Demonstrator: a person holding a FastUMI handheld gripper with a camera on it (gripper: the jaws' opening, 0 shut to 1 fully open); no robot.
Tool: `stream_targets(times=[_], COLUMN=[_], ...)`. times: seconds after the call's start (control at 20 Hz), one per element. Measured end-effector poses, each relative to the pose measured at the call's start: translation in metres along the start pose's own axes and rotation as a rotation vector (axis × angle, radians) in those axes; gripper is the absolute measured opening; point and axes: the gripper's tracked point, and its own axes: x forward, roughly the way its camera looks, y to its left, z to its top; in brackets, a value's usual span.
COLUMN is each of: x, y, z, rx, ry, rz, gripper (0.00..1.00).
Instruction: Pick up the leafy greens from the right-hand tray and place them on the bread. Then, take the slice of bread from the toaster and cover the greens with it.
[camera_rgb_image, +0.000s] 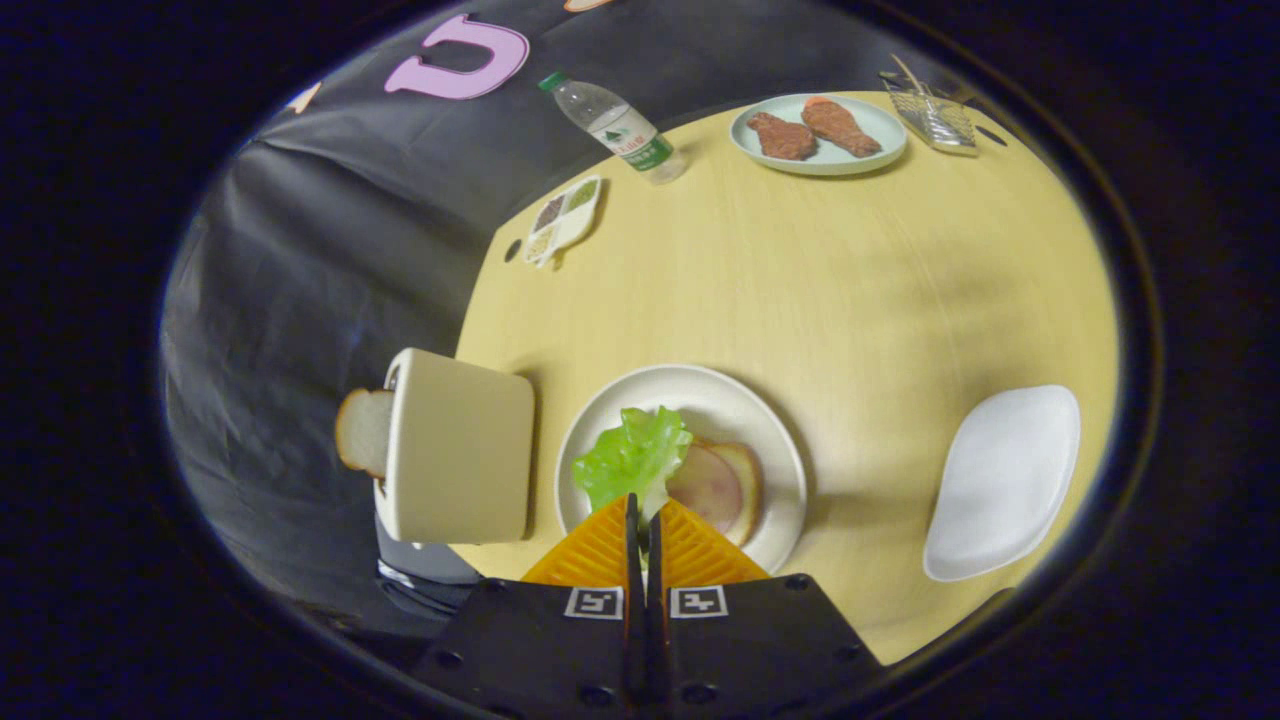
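We see the hand-held gripper (641, 512) clamped on a ruffled green lettuce leaf (630, 460) above the round white plate (780, 440) bearing the bread slice (745, 480).

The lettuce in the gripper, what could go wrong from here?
1. The gripper pinches only the edge of the lettuce, so it may slip sideways off the bread when released.
2. The toaster stands close beside the plate; reaching for its bread slice could nudge either.
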Motion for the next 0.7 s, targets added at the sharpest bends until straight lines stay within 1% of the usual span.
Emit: stream_targets(times=[0.1,0.2,0.4,0.55,0.6,0.7], x=[0.005,0.011,0.016,0.012,0.010,0.005], y=[-0.014,-0.022,-0.026,-0.032,-0.034,-0.035], z=[-0.004,-0.012,-0.024,-0.022,-0.021,-0.019], rx=[-0.040,-0.081,-0.135,-0.181,-0.210,-0.292], ry=[-0.002,0.003,0.017,-0.002,-0.012,-0.038], rz=[-0.067,-0.113,-0.146,-0.201,-0.223,-0.272], gripper=[0.03,0.03,0.05,0.07,0.12,0.15])
